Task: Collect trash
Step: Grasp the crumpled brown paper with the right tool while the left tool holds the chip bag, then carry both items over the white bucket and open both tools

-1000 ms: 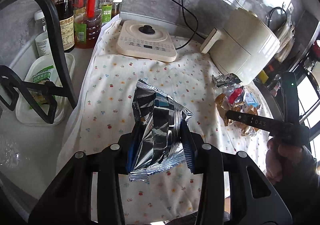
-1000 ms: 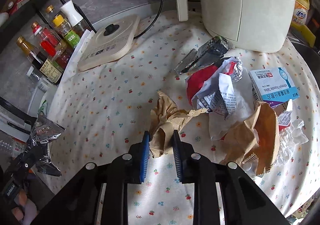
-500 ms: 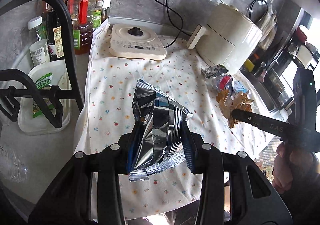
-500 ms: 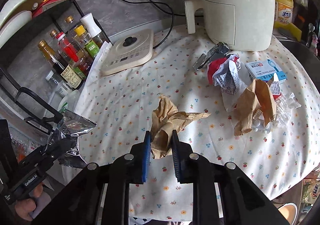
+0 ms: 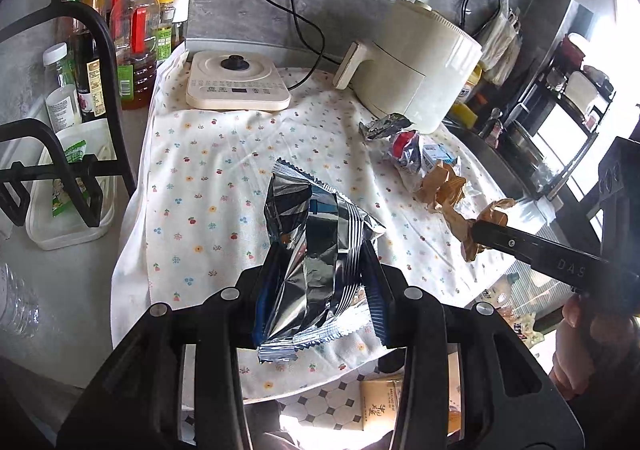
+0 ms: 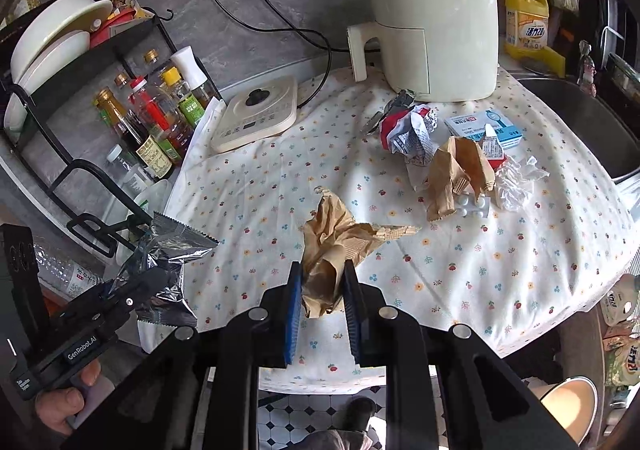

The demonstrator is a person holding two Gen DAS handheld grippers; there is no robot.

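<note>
My left gripper (image 5: 322,266) is shut on a silver foil snack bag (image 5: 316,250), held up over the front of the flowered cloth (image 5: 224,153). My right gripper (image 6: 322,274) is shut on a crumpled brown paper (image 6: 332,242), lifted clear of the cloth near the front edge. The left wrist view shows that paper (image 5: 492,209) at the right gripper's tip. On the cloth by the air fryer lie a red-and-white wrapper (image 6: 408,129), a brown paper bag (image 6: 456,169), a blue-and-white box (image 6: 484,127), clear plastic (image 6: 516,181) and a foil scrap (image 6: 396,101).
A cream air fryer (image 6: 436,25) and a flat induction cooker (image 6: 256,113) stand at the back, with cords to wall sockets. Sauce bottles (image 6: 152,121) and a black dish rack (image 6: 60,61) fill the left side. A dark sink (image 6: 580,121) lies right. Tiled floor shows below the counter edge.
Both grippers have drawn back toward the counter's front edge. The right one has risen, carrying the brown paper off the cloth and away from the trash pile. The foil bag stays gripped.
</note>
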